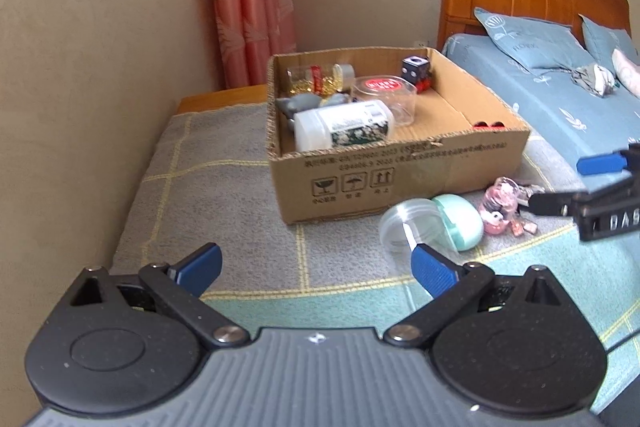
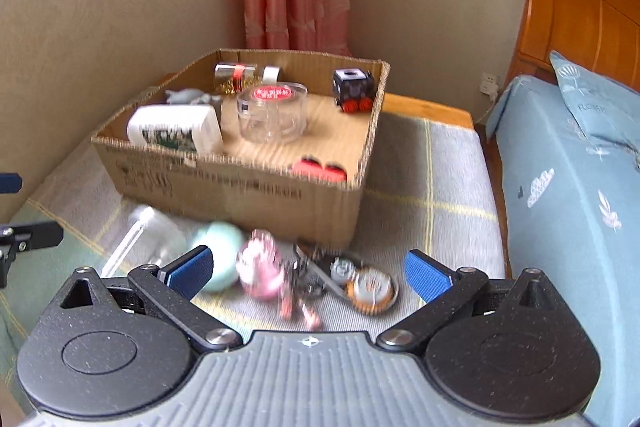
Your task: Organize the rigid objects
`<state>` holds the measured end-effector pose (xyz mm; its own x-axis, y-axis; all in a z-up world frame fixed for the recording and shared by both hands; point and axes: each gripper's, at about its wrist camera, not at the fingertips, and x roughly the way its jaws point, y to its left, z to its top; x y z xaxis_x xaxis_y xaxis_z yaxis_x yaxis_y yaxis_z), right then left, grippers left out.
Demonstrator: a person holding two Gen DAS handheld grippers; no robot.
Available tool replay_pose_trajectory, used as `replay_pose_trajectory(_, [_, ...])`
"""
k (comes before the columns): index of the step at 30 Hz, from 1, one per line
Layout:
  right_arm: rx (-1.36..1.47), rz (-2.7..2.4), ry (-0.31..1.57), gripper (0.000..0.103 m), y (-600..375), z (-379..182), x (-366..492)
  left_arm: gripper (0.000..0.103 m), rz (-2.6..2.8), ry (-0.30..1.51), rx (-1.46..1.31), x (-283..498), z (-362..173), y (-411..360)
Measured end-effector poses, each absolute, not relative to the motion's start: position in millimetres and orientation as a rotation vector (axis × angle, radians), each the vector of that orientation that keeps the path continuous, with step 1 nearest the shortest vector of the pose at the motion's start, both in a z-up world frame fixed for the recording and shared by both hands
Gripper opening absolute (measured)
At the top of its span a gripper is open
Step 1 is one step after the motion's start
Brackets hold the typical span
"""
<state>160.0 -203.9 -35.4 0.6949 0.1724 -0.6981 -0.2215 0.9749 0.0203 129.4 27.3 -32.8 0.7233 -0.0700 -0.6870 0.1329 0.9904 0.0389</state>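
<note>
The right claw (image 2: 308, 273) is hovering spread wide, with the pink keychain (image 2: 260, 269) lying between its fingers. The left claw (image 1: 316, 267) is also gaping, the mint-lidded jar (image 1: 436, 225) resting just beyond its right finger.

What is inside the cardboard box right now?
In the box: a white bottle lying down, a clear tub with a red lid, a glitter jar, a grey toy, a black cube, red pieces. Whatever lies behind the bottle is hidden.
</note>
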Motion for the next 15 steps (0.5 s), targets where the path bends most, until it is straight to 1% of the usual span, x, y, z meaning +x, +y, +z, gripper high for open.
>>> replay_pose_trajectory(4, [-0.018, 0.206, 0.81, 0.103, -202.9, -53.6, 141.9, 0.1, -0.149, 0.779, 0.105, 130.1, -38.7, 15.9])
replay_pose_trajectory(10, [-0.081, 0.176, 0.822, 0.103, -194.0, -65.8, 132.5, 0.1, -0.226, 0.811, 0.113, 131.5, -50.2, -2.9])
replay_pose_trajectory(15, [-0.066, 0.176, 0.845, 0.103, -197.2, -73.6, 131.1, 0.1, -0.265, 0.859, 0.131, 134.2, -64.2, -16.6])
